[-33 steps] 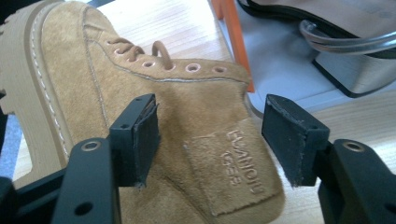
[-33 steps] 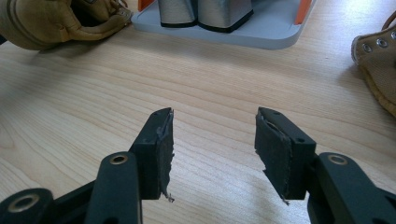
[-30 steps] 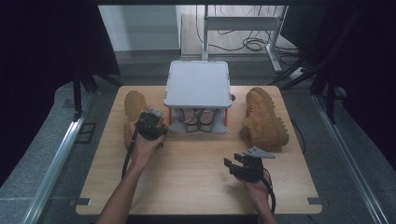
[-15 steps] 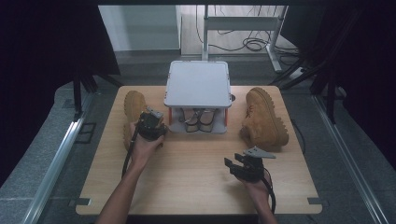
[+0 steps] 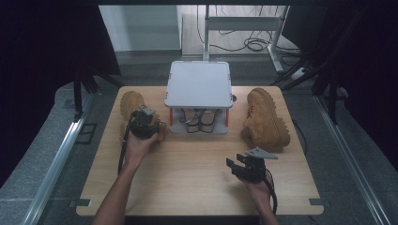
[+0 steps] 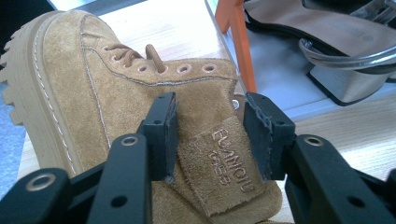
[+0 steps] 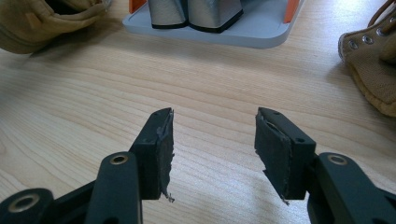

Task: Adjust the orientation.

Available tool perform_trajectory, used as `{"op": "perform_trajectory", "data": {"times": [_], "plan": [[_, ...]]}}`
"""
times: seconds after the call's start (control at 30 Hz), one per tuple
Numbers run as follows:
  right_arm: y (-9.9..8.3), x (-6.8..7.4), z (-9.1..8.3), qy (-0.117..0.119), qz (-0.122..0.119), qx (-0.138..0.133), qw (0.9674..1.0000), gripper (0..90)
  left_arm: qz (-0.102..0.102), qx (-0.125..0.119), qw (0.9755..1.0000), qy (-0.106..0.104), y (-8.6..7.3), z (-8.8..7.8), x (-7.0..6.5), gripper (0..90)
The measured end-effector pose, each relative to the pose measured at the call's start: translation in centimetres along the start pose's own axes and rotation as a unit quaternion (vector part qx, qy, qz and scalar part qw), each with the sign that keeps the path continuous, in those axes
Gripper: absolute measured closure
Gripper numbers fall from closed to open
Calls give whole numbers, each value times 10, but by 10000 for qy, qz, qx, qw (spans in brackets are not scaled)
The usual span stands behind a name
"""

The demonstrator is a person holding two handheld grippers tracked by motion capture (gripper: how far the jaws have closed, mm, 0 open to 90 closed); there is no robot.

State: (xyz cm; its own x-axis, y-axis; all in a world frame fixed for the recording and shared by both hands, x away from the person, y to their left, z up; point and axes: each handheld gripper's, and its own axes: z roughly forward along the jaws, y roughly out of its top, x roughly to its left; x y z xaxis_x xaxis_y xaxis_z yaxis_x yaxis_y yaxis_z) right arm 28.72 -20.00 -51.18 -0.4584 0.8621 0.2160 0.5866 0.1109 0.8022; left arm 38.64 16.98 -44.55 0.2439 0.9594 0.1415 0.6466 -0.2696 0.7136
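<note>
Beyond the far edge of the surface (image 5: 187, 178), the room is a grey floor where a white desk frame (image 5: 244, 28) stands over loose cables, with dark curtains to either side and metal rails along both flanks. The surface itself is a pale wooden board with notched corners. At its far middle stands a small grey shelf unit (image 5: 199, 84) on orange posts, a pair of silver heeled sandals (image 5: 198, 119) tucked under its top plate. To the right of it lies a tan suede boot (image 5: 265, 119), well apart from the right gripper (image 5: 240, 165).

To the left of the shelf unit lies the other tan boot (image 6: 93, 93), on its side with the sole turned away from the shelf. The left gripper (image 6: 210, 135) reaches into it: its fingers (image 6: 161, 133) have just been closing and now stand on either side of the boot's tongue (image 6: 219, 163), which bears a stitched label. Whether the pads already press on the tongue is hard to tell; a narrow gap seems to remain on each side.

The right gripper rests near the front of the surface, its fingers (image 7: 159, 149) about half apart with nothing between them but bare wood.
</note>
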Motion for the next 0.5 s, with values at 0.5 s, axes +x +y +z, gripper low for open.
{"op": "perform_trajectory", "data": {"times": [0.5], "plan": [[0,0,0,-26,48,-7,10000,469,-361,-191,9988,-272,-1,-17,27,655]]}}
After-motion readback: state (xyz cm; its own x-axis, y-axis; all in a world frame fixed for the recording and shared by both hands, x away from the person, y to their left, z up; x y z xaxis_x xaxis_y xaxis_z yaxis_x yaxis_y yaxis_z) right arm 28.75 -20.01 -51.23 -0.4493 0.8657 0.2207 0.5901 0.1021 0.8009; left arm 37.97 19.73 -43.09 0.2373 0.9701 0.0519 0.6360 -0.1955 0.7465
